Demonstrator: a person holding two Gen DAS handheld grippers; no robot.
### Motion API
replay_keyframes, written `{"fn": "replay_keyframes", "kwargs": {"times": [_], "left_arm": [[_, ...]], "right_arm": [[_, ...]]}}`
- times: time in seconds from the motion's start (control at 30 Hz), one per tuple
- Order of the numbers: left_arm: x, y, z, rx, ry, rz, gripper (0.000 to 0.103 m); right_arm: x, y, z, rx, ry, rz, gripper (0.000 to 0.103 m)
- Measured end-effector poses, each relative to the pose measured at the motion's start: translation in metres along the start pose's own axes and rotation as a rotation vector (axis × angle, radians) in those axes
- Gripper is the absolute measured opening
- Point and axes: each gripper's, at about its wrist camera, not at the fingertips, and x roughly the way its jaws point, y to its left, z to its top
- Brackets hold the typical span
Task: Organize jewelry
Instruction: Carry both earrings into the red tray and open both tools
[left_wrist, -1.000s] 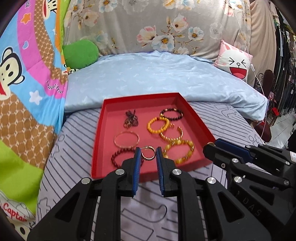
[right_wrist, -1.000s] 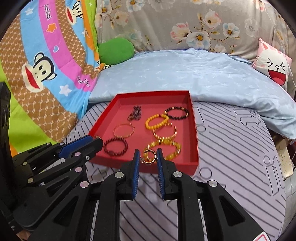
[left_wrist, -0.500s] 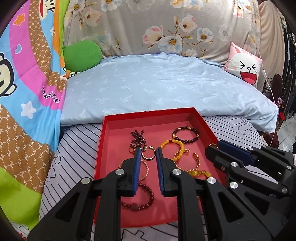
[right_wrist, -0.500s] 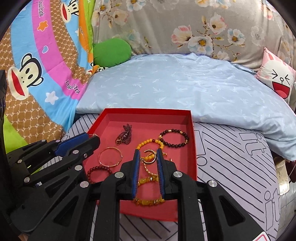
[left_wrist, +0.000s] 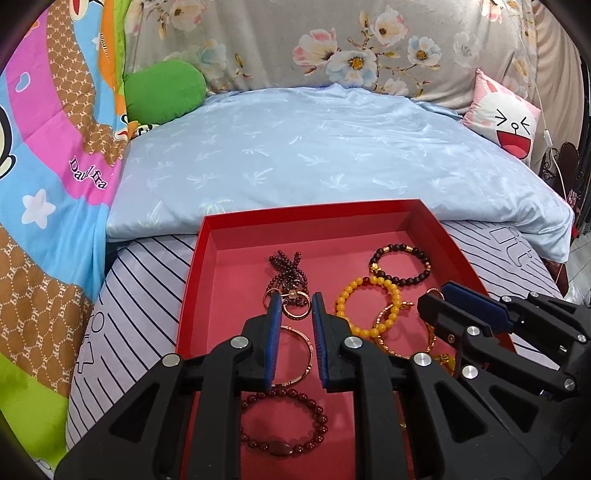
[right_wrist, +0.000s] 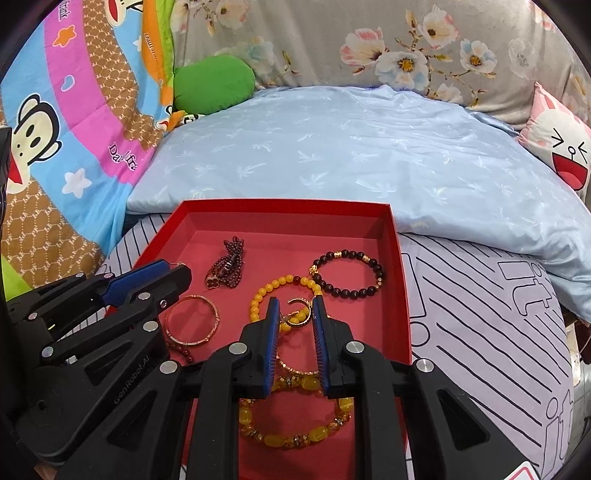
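This is a bedroom in a home. The red tray (left_wrist: 192, 295) lies on a bed with a striped sheet (left_wrist: 140, 314). Just behind the tray is a light blue quilt (left_wrist: 314, 147), and further behind it a flowered cover (left_wrist: 332, 44). To the left of the tray hangs a cartoon monkey blanket (right_wrist: 55, 129). A green cushion (left_wrist: 164, 90) and a pink bunny pillow (left_wrist: 506, 114) rest beyond the tray.

The tray (left_wrist: 192, 295) sat at lower centre on the striped sheet (left_wrist: 136, 314), bracelets (left_wrist: 400, 265) inside. The quilt (left_wrist: 332, 147) lay behind it, a cushion (left_wrist: 164, 92) upper left, a pillow (left_wrist: 506, 118) upper right.
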Motion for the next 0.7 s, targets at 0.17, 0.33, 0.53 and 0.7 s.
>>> {"fn": "replay_keyframes", "kwargs": {"times": [0.17,0.33,0.53,0.7], "left_arm": [[0.009,0.0,-0.002,0.003,0.013,0.003,0.016],[0.016,0.0,-0.004,0.003,0.026,0.005,0.016],[0.017,0.0,-0.005,0.005,0.027,0.009,0.017],[0.019,0.002,-0.006,0.0,0.03,0.02,0.031]], "right_arm": [[0.008,-0.001,-0.002,0.002,0.012,-0.005,0.017],[0.014,-0.002,-0.003,-0.001,0.023,-0.01,0.017],[0.015,-0.003,-0.003,0.0,0.021,-0.012,0.018],[0.013,-0.002,-0.003,-0.006,0.015,-0.017,0.022]]}}
